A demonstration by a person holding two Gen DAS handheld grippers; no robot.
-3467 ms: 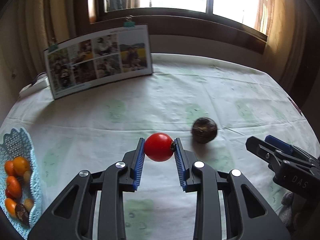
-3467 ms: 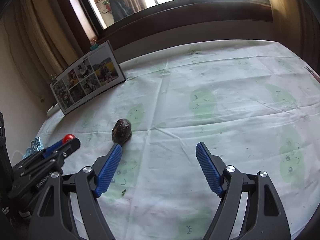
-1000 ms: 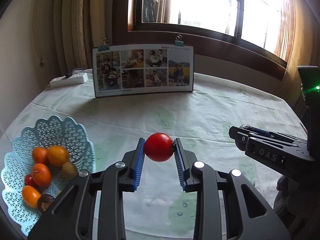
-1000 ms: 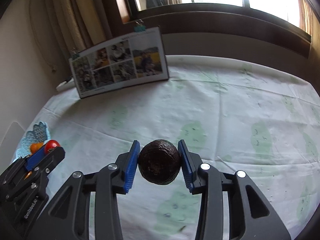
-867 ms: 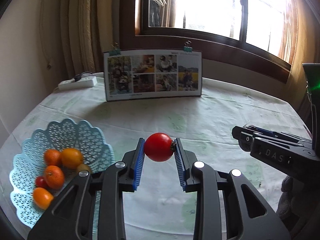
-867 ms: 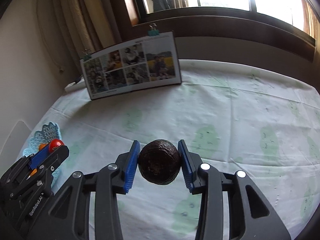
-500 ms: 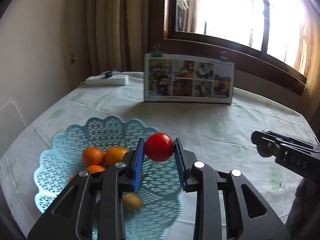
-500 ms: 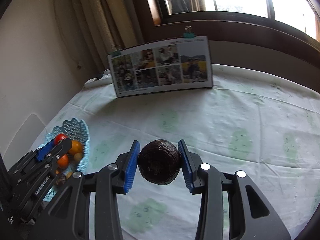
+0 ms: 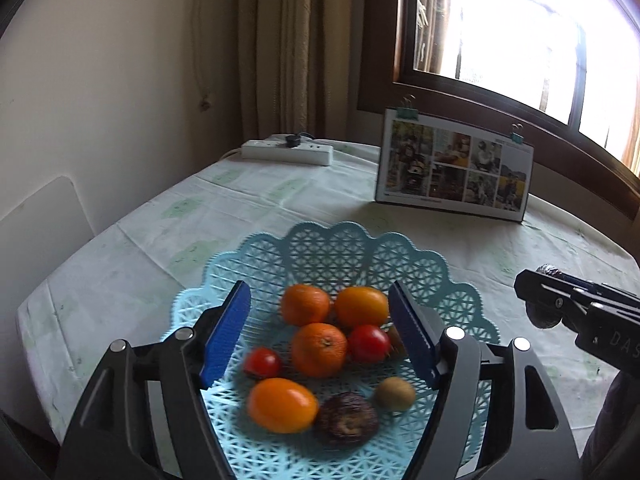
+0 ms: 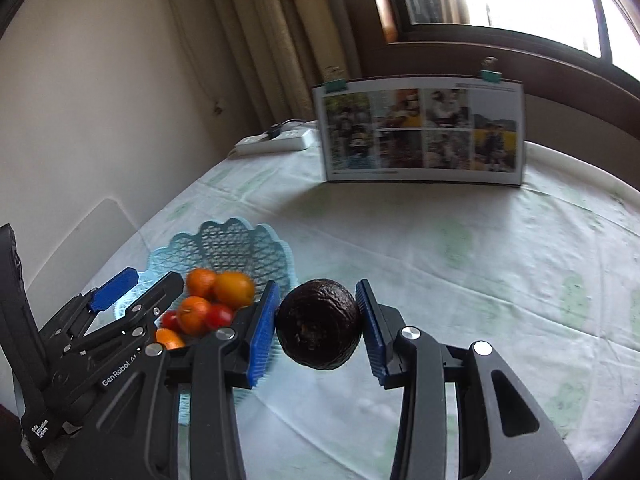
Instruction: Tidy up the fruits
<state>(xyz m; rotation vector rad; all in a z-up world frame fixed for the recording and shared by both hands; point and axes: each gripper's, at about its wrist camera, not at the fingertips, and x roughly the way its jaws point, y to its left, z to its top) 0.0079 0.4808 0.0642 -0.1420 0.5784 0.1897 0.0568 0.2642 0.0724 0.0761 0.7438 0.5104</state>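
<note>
A light-blue lattice basket holds several fruits: oranges, two red tomatoes, a kiwi and a dark wrinkled fruit. My left gripper hangs open just above them, with nothing between its blue pads. One red tomato lies below its right finger. My right gripper is shut on another dark wrinkled round fruit, held above the tablecloth just right of the basket. In the right wrist view the left gripper sits over the basket's near side.
A clipped photo board stands at the back of the table, with a white power strip to its left by the curtain. A white chair back is by the table's left edge. Pale tablecloth stretches to the right.
My left gripper swung over the basket and opened; the red tomato it held now lies among the fruit. My right gripper carried the dark fruit leftward, close to the basket.
</note>
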